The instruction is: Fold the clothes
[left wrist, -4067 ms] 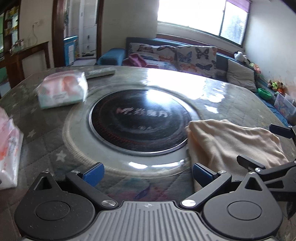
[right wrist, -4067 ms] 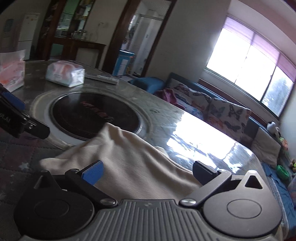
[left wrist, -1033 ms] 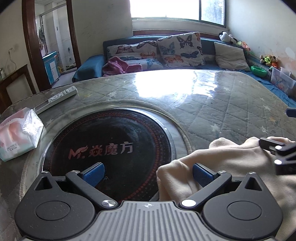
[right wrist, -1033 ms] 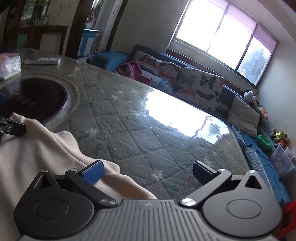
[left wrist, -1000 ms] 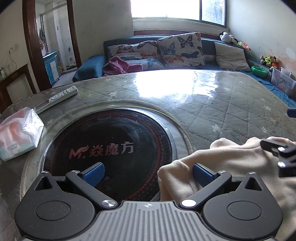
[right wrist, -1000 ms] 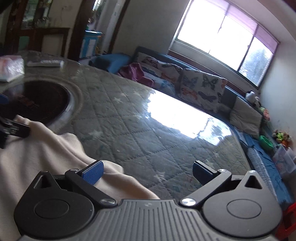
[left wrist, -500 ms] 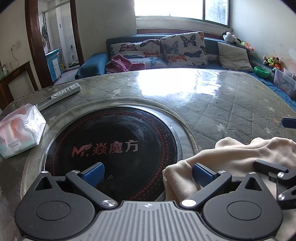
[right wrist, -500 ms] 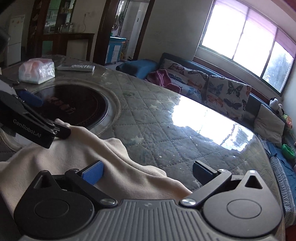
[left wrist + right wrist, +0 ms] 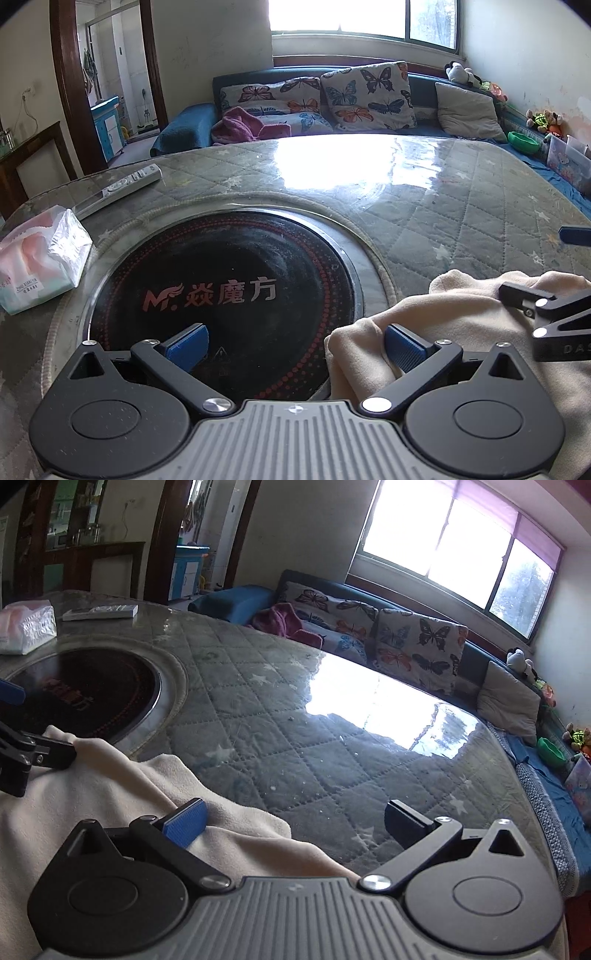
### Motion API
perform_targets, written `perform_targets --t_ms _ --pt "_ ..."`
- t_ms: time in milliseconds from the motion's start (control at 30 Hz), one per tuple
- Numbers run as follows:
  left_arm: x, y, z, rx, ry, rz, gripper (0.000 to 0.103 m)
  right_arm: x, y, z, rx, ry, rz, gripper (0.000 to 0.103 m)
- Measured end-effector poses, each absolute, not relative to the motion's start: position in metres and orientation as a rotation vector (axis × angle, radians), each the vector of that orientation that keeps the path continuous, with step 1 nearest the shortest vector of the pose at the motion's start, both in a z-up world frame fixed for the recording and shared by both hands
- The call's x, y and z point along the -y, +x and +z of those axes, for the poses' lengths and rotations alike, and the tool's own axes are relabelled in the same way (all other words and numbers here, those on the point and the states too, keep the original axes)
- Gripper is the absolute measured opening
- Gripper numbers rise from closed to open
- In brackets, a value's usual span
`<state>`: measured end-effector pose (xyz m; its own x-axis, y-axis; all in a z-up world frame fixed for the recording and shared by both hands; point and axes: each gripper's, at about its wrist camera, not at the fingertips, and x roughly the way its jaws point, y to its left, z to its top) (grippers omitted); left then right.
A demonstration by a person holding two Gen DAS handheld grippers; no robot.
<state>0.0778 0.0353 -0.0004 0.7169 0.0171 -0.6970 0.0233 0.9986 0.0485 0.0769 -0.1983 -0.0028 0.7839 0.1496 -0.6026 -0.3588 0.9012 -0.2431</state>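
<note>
Fingers [image 9: 186, 347] of both grippers gape wide, empty, over cream garment [image 9: 461, 332].

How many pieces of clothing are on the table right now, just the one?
1. A single cream garment lies bunched at the table's near right edge, beside the black round hob, between both open grippers. More could lie out of view below the cameras.

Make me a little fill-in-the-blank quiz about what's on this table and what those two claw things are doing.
1. The cream garment lies partly over the rim of the round ____ cooktop.
2. Both the left gripper and the right gripper have their jaws ____.
3. The remote control lies just beyond the pack of ____.

Missing words: black; open; tissues
</note>
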Motion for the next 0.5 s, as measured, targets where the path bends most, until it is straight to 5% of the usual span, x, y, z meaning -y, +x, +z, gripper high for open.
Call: perform_targets --t_ms 500 --pt "-0.064 0.047 0.014 -0.746 -0.015 0.045 0.103 0.167 -0.019 0.024 -0.557 -0.433 0.598 0.103"
